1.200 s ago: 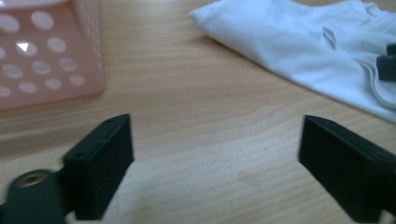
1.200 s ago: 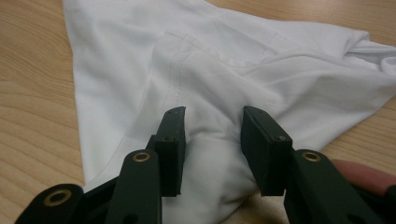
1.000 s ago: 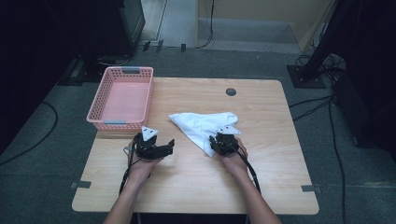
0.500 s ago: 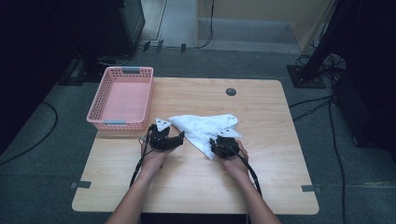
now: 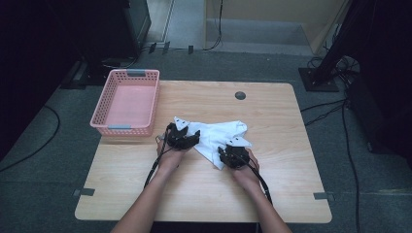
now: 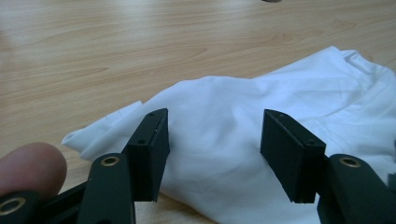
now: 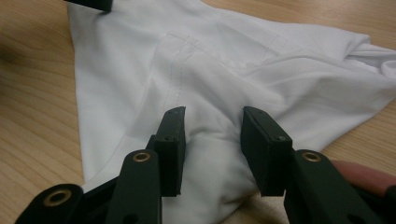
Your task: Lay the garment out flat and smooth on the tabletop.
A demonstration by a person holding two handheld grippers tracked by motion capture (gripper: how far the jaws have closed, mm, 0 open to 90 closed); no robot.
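High view: one white cloth (image 5: 216, 138), one pink basket (image 5: 127, 102), two grippers.

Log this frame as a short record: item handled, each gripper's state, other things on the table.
item: white cloth, crumpled on the wooden table
left gripper: jaws have just been closing, cloth between them, pads not yet pressing
right gripper: jaws pinch a fold of the cloth at its near corner
other: pink basket at the table's far left, nothing inside

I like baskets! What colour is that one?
Pink basket, clearest in the high view.
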